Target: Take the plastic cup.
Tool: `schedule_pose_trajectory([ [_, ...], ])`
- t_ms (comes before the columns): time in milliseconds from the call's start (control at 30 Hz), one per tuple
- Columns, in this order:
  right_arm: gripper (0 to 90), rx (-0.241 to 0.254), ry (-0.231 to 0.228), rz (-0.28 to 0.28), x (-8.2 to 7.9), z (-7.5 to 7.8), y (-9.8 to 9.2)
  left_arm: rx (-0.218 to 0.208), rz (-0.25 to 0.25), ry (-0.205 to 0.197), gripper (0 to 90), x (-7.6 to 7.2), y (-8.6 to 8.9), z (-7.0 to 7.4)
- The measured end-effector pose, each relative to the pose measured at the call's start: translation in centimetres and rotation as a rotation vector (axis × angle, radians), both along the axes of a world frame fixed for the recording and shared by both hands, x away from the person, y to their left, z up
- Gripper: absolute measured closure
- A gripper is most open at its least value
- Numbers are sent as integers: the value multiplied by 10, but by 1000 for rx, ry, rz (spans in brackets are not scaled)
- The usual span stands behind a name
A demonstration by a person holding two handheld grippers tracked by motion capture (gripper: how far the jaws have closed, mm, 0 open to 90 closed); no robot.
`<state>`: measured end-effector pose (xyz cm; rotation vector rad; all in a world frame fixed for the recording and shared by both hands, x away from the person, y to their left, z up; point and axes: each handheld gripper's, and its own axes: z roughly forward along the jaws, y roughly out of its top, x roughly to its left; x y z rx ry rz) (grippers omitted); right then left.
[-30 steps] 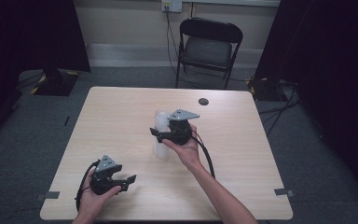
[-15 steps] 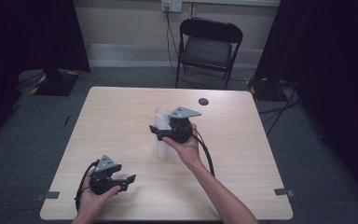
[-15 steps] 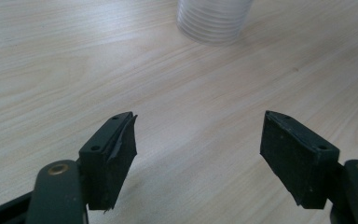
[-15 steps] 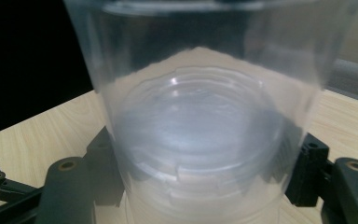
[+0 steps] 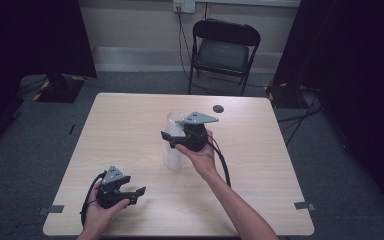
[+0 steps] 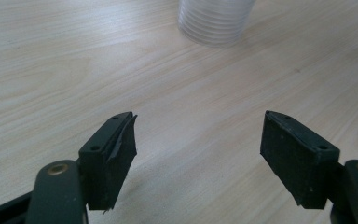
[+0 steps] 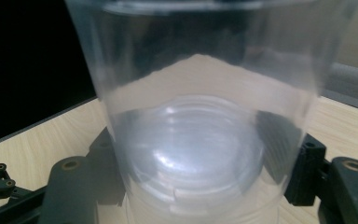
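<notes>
Clear plastic cup (image 5: 172, 145) upright near the middle of the wooden surface (image 5: 260, 150), between the jaws of the right gripper (image 5: 172, 141). Jaws just now closing in on the cup's lower wall, pads against both sides in the right gripper view (image 7: 191, 154). Left gripper (image 5: 135, 194) spread wide and empty (image 6: 198, 144), low near the front edge, well apart from the cup (image 6: 214, 18).

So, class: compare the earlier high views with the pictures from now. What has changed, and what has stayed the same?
The right gripper has just been closing its jaws around the clear plastic cup, which stands between them; in the right gripper view both pads sit against its wall. Its hand has barely shifted. The left gripper stays open near the table's front edge, the cup stays upright in place, and the small dark disc has not moved.
</notes>
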<state>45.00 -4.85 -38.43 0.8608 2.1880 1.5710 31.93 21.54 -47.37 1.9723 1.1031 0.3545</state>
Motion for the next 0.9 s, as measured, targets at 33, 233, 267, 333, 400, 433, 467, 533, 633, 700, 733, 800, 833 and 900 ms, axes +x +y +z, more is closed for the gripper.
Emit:
schedule_pose_trajectory([
  [33, 316, 0, 0, -1, 0, 1, 0, 3, -1, -2, 265, 0, 0, 0],
  [233, 322, 16, 11, 7, 0, 6, 0, 11, 3, -6, 265, 0, -1, 0],
  [267, 323, 14, 13, 3, 0, 7, -1, 11, 2, -5, 265, 0, -1, 0],
  [333, 327, 22, 18, 7, 1, 8, -3, 6, 1, 0, 265, 0, -1, -1],
  [400, 332, 38, 26, 14, 0, 10, -4, 12, -4, -3, 265, 0, -2, -1],
  [433, 333, 41, 25, 18, 0, 11, -5, 13, -3, -6, 265, 0, -2, -1],
  [467, 334, 43, 24, 18, 0, 12, -5, 13, -3, -6, 265, 0, -2, -1],
  [533, 334, 50, 25, 17, 0, 14, -6, 12, -2, -7, 265, 0, -2, -1],
  [633, 336, 53, 31, 21, 1, 14, -8, 13, -2, -6, 264, 0, -1, -1],
  [700, 337, 54, 35, 20, 1, 15, -9, 14, -3, -7, 264, 0, -1, -1],
  [733, 337, 57, 36, 19, 1, 15, -9, 14, -2, -8, 264, 0, -2, -1],
  [800, 337, 65, 31, 18, 1, 17, -11, 13, -1, -7, 264, 0, -2, -1],
  [833, 336, 67, 19, 19, 1, 18, -11, 13, -2, -6, 264, 0, -2, -1],
  [900, 336, 61, 3, 16, -1, 22, -11, 13, -2, -6, 263, 0, -2, -1],
])
